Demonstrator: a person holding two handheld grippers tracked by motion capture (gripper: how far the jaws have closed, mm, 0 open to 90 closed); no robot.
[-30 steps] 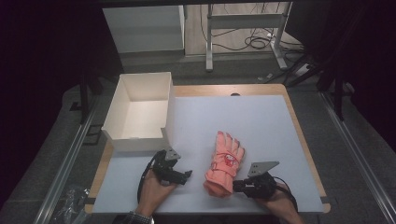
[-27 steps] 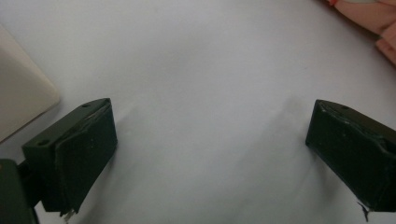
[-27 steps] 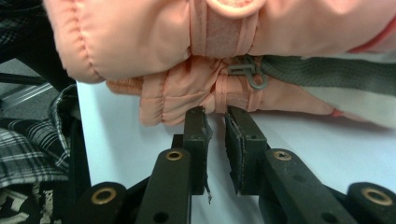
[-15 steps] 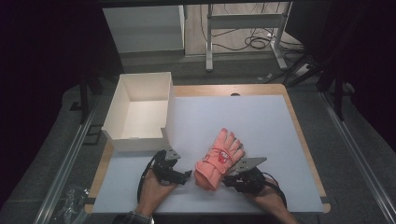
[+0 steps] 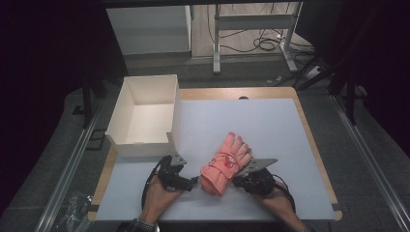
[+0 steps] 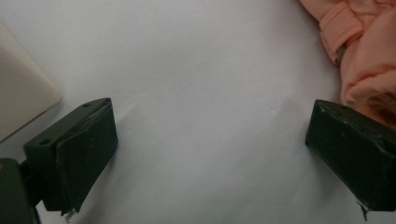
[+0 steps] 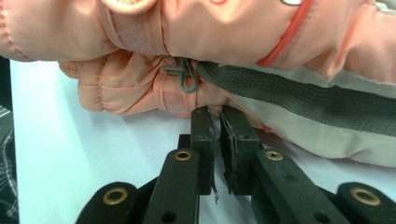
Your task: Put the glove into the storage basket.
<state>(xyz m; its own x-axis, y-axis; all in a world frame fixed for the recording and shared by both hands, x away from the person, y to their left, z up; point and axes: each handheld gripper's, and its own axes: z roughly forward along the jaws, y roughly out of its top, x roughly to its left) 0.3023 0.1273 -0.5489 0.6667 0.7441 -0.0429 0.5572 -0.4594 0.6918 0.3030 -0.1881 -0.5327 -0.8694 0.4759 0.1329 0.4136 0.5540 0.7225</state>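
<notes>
1. The salmon-pink padded winter glove pair (image 5: 225,165) lies near the front of the white-topped worktop (image 5: 270,125), fingers pointing away from the person, just right of the front corner of the open white cardboard box (image 5: 145,116).
2. Right gripper (image 5: 240,181) is pressed against the glove pair's right edge by the cuffs. Its jaws have just been closing and now stand almost together; in the right gripper view the right gripper (image 7: 217,116) has its tips up against the pink fabric, with perhaps a thin edge pinched between them, though that is hard to tell.
3. Left gripper (image 5: 192,181) sits just left of the glove pair's cuffs, released, jaws spread wide.
4. In the left gripper view the left gripper (image 6: 210,149) has bare worktop between its jaws, the glove pair beside the right jaw.
</notes>
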